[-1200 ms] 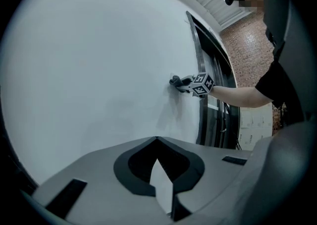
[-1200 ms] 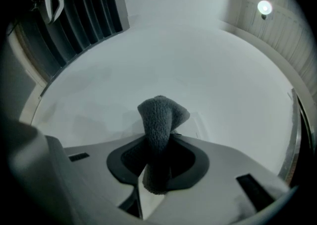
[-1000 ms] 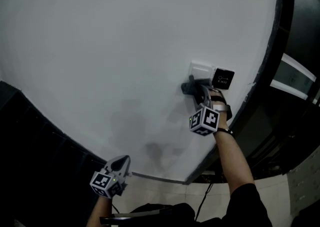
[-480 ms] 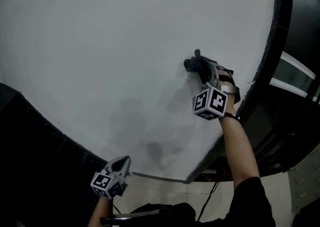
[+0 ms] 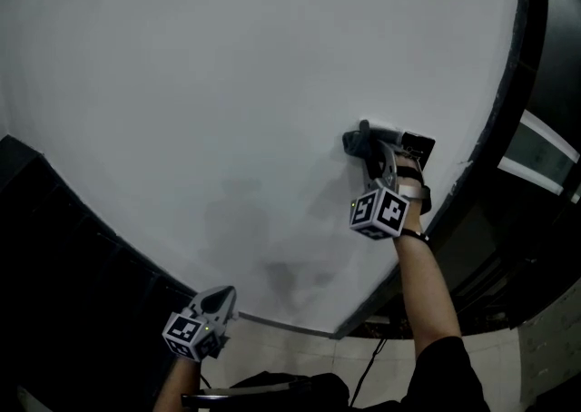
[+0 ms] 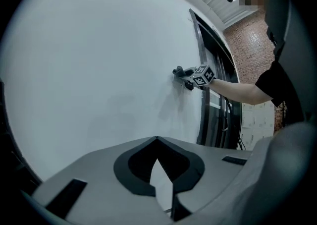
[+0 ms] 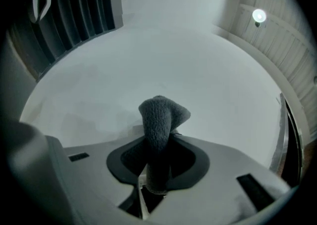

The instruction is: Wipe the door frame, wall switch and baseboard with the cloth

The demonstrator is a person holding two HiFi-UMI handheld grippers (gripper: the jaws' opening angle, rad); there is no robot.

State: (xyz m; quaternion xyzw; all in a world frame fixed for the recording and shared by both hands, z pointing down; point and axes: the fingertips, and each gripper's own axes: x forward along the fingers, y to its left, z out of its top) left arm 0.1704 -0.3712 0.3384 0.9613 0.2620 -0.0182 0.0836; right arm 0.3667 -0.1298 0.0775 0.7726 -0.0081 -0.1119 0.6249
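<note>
Head view: the right gripper (image 5: 367,142) reaches up to a smooth white wall (image 5: 227,65), pinching a dark grey cloth (image 5: 352,141) whose tip meets the wall just left of a small black wall switch (image 5: 418,144); a dark door frame (image 5: 514,65) curves down the right edge, and the left gripper (image 5: 218,299) hangs low, well apart. Left gripper view: its grey jaws are pressed together at the tips with nothing between them (image 6: 157,140); only this view shows a brick wall (image 6: 247,40) past the door frame (image 6: 207,100). Right gripper view: the jaws (image 7: 156,172) clamp the cloth (image 7: 158,117), a fleecy roll with its long axis along the jaws, pointing at the wall, its free end folded rightward
</note>
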